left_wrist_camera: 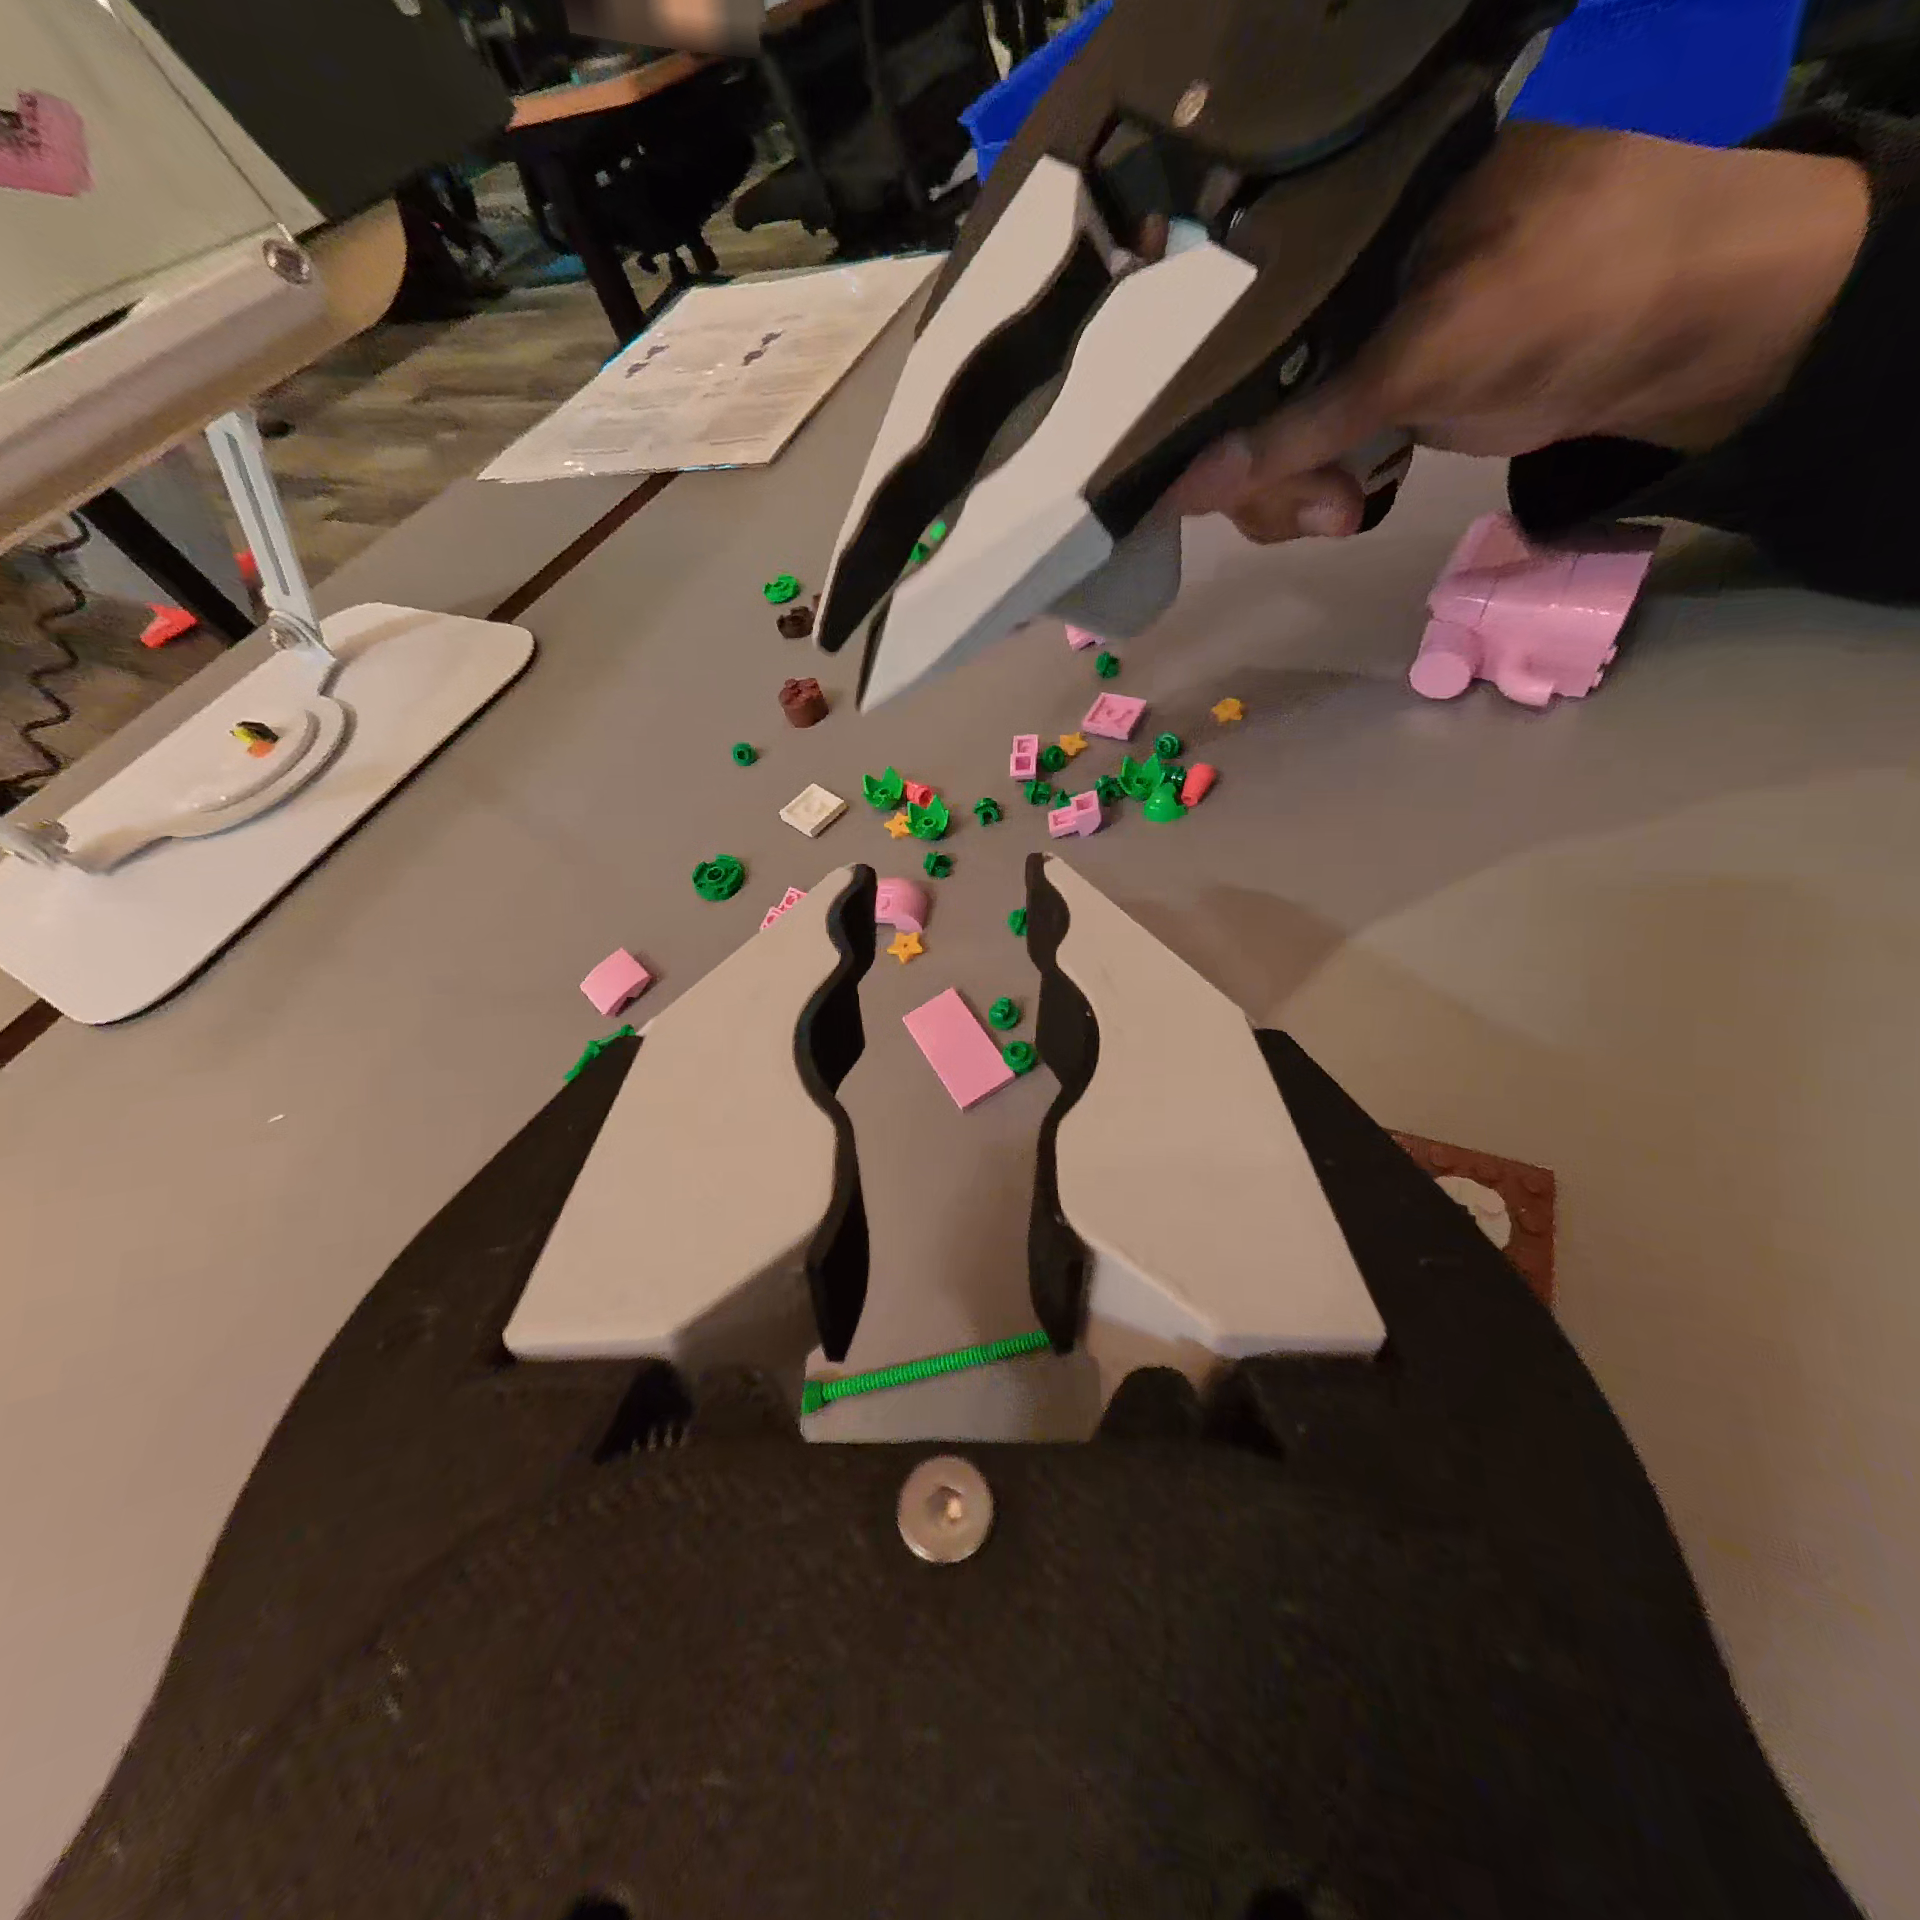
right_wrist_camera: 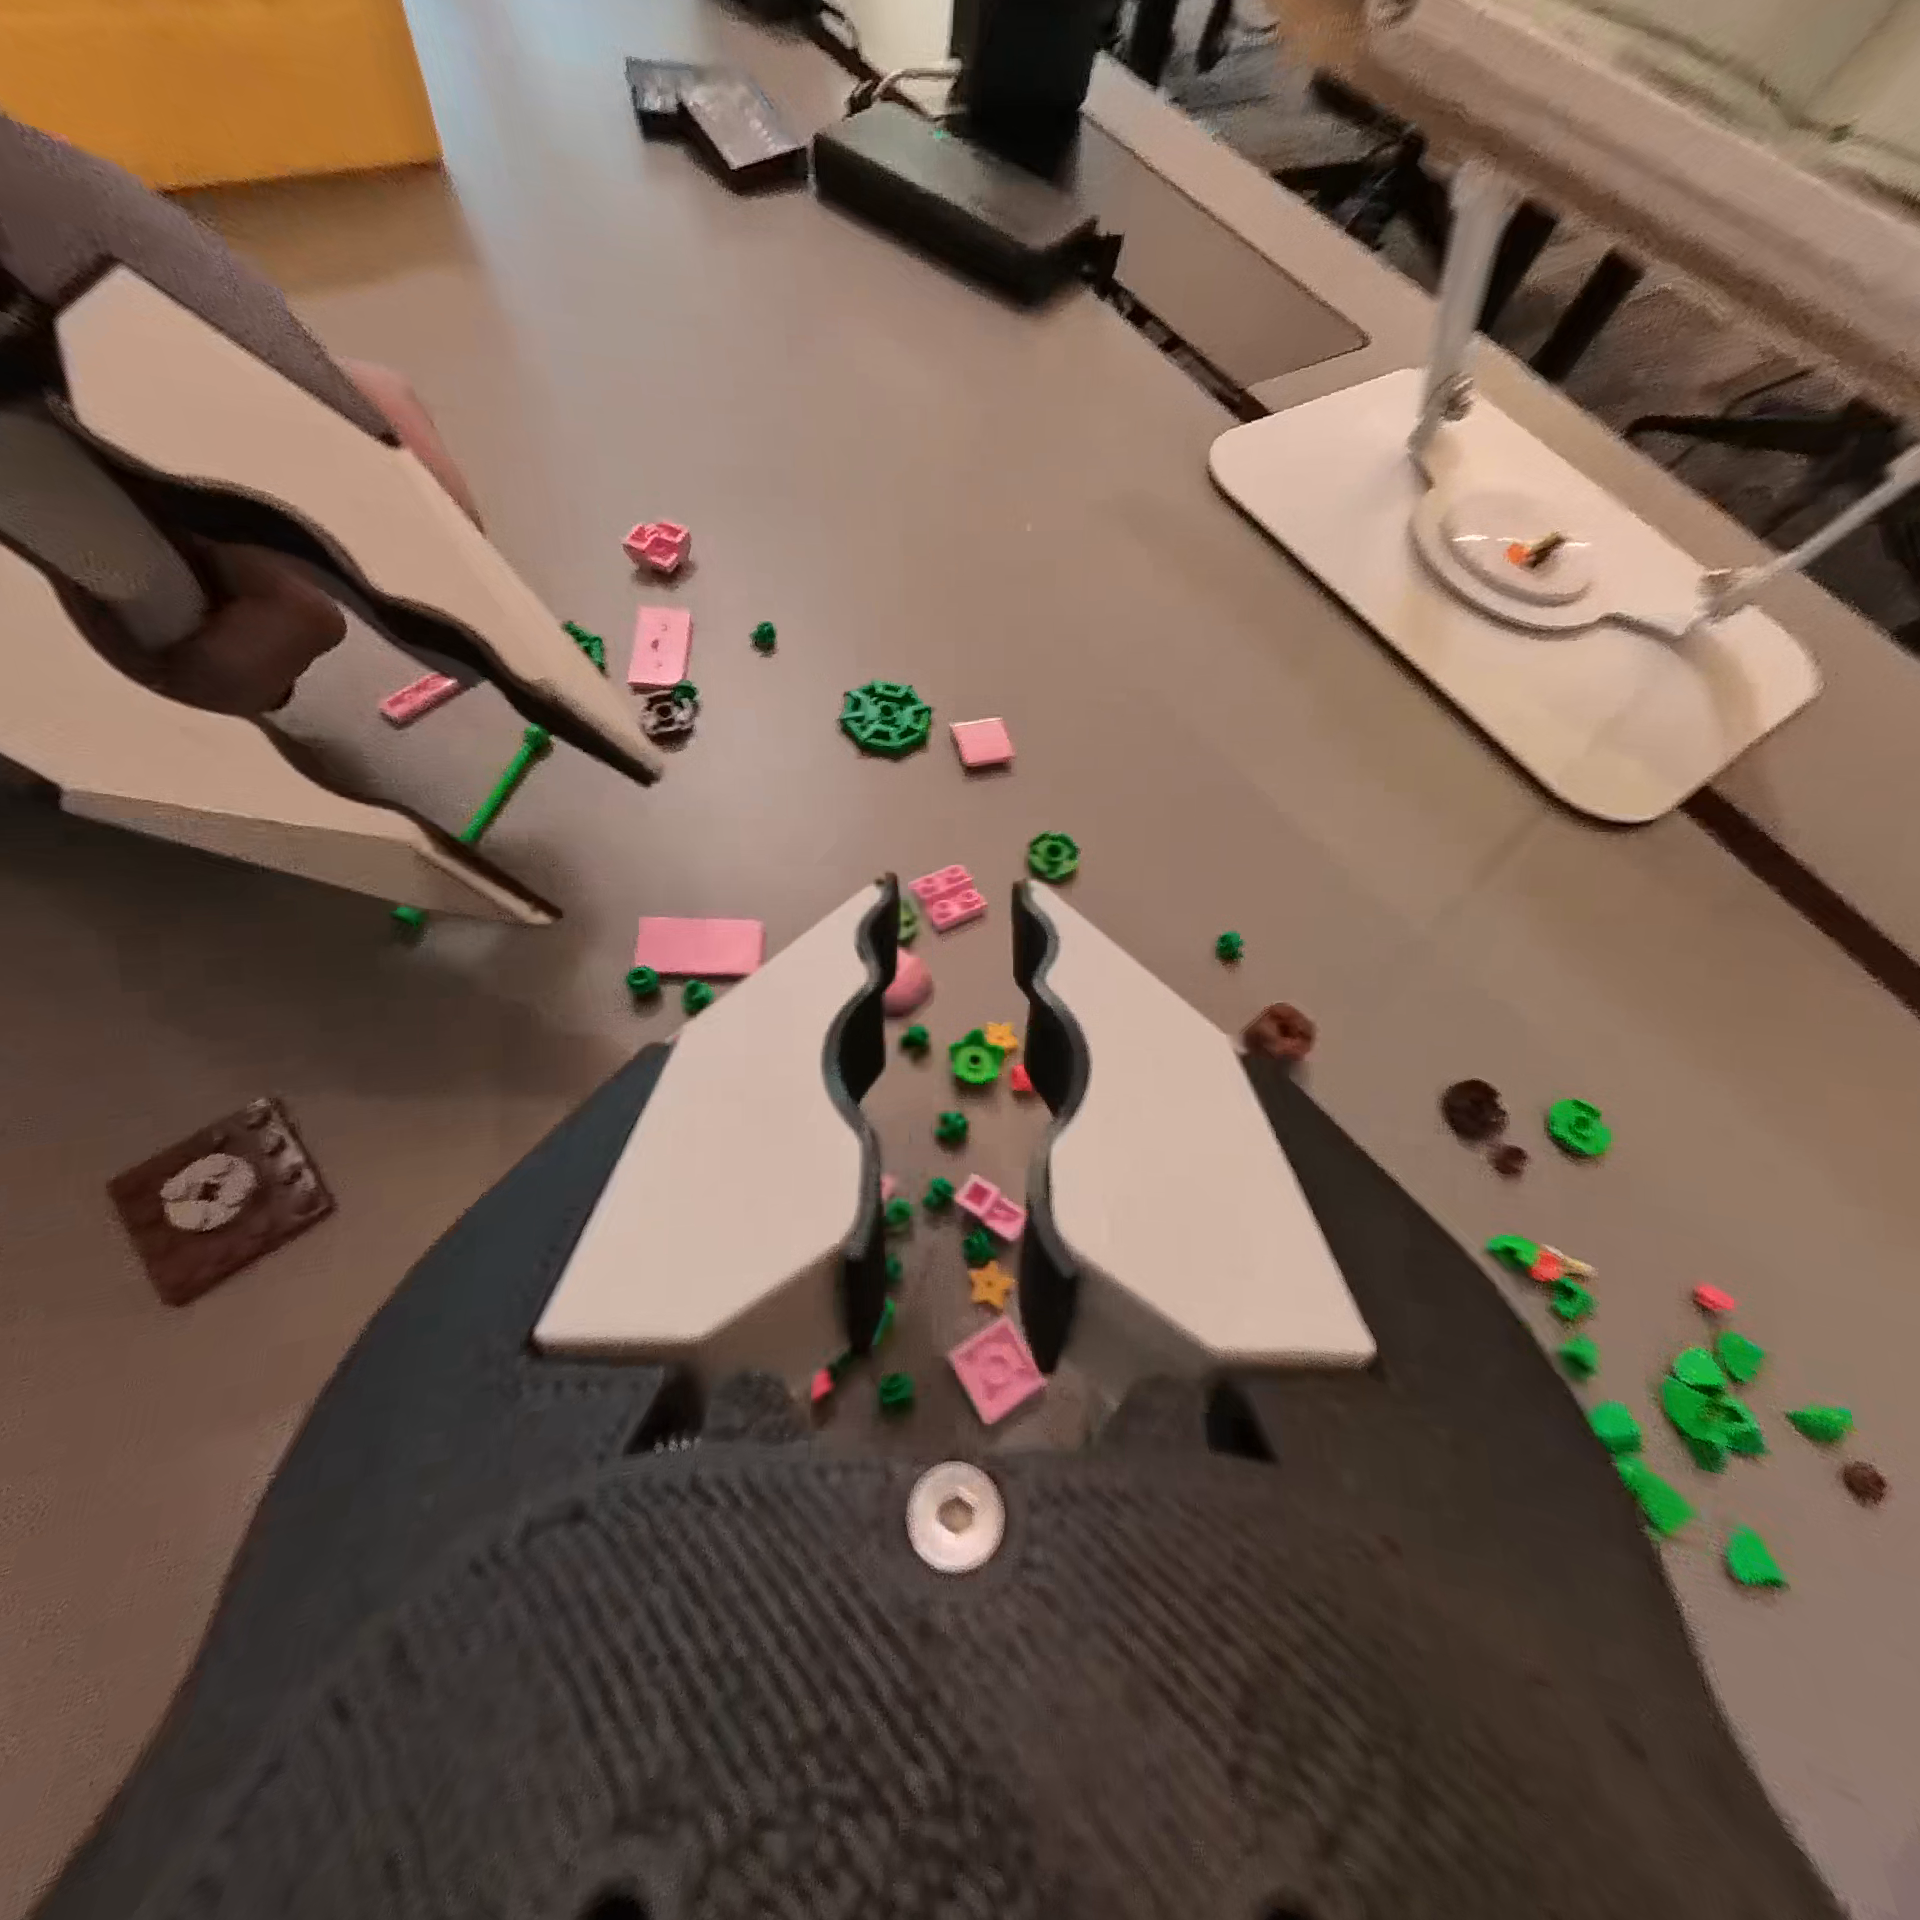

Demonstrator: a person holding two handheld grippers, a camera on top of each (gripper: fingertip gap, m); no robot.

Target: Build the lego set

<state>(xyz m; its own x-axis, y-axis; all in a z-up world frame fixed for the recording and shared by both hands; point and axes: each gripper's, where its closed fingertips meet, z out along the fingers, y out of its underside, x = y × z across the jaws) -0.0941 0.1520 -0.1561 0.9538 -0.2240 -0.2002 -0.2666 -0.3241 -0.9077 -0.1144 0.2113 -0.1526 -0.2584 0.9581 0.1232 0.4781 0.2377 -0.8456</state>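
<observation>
Loose Lego pieces, green, pink, orange and brown, lie scattered on the grey table (left_wrist_camera: 312, 1195). My left gripper (left_wrist_camera: 948, 873) is open and empty, low over the table, with a flat pink tile (left_wrist_camera: 958, 1044) lying between its fingers. My right gripper (left_wrist_camera: 852, 670) hangs tilted over the pile, near a brown round piece (left_wrist_camera: 802, 701). In the right wrist view my right gripper (right_wrist_camera: 951, 888) is open and empty above small pieces, and the left gripper (right_wrist_camera: 597, 844) is at the left over a green bar (right_wrist_camera: 504, 784). A built pink block body (left_wrist_camera: 1527, 613) lies at the right. A brown plate (right_wrist_camera: 218, 1200) lies apart.
A white stand base (left_wrist_camera: 260, 790) sits at the table's left edge; it also shows in the right wrist view (right_wrist_camera: 1507, 582). An instruction sheet (left_wrist_camera: 717, 374) lies at the far edge. A black box (right_wrist_camera: 935, 197) stands far back. A cluster of green leaf pieces (right_wrist_camera: 1704, 1403) lies at the right. The left gripper's tips are roughly 7 centimetres from the right gripper's. From the left gripper's tips to the brown plate (right_wrist_camera: 218, 1200) is close to 10 centimetres.
</observation>
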